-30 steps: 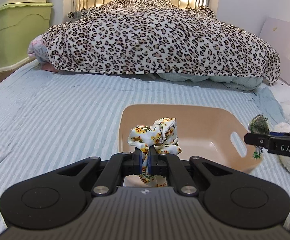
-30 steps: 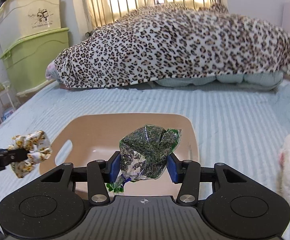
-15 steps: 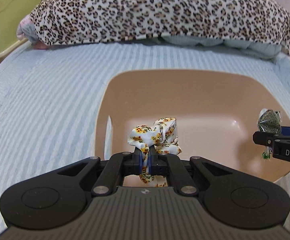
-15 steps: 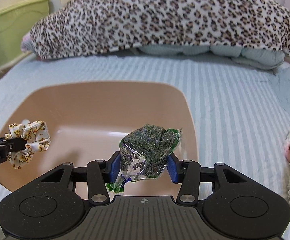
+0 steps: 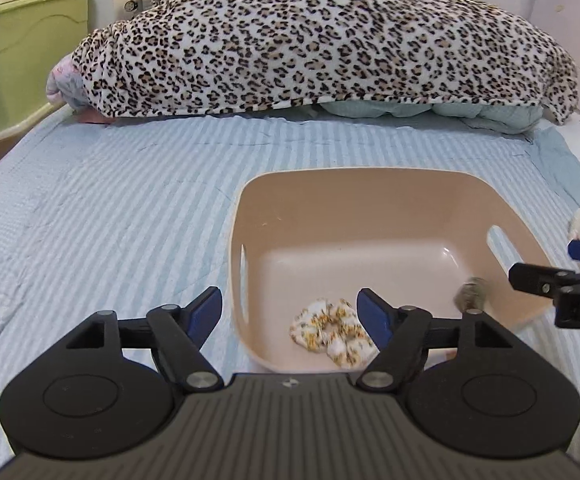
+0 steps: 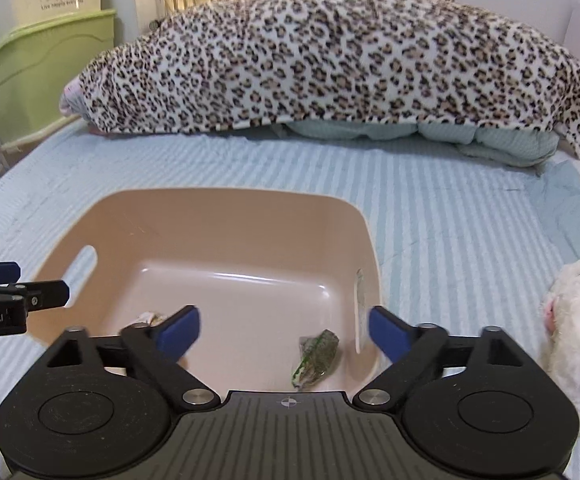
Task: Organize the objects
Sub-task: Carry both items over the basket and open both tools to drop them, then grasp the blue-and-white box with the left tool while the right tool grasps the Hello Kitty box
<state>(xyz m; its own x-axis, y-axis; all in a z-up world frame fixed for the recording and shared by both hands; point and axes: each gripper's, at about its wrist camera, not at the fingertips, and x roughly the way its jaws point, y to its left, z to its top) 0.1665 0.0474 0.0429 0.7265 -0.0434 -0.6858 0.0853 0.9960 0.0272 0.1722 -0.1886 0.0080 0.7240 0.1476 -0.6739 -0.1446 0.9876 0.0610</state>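
A tan plastic bin point(image 5: 370, 188) sits on the striped bed; it also shows in the right wrist view point(image 6: 226, 204). A sunflower-print scrunchie point(image 5: 332, 330) lies on the bin floor at the near side; a bit of it shows in the right wrist view point(image 6: 148, 317). A clear bag of dried green herbs point(image 6: 316, 356) lies on the bin floor too, blurred in the left wrist view point(image 5: 470, 294). My left gripper point(image 5: 290, 312) is open and empty above the bin's near left corner. My right gripper point(image 6: 284, 330) is open and empty above the bin's near right side.
A leopard-print blanket point(image 5: 322, 40) is heaped across the far side of the bed. A white plush toy point(image 6: 578, 320) lies right of the bin. Green storage boxes point(image 6: 42, 76) stand at the far left beside the bed. The blue striped sheet point(image 5: 102, 216) spreads left of the bin.
Both grippers have opened. The scrunchie dropped from the left gripper and the herb bag from the right gripper into the bin. Both grippers have pulled back and up.
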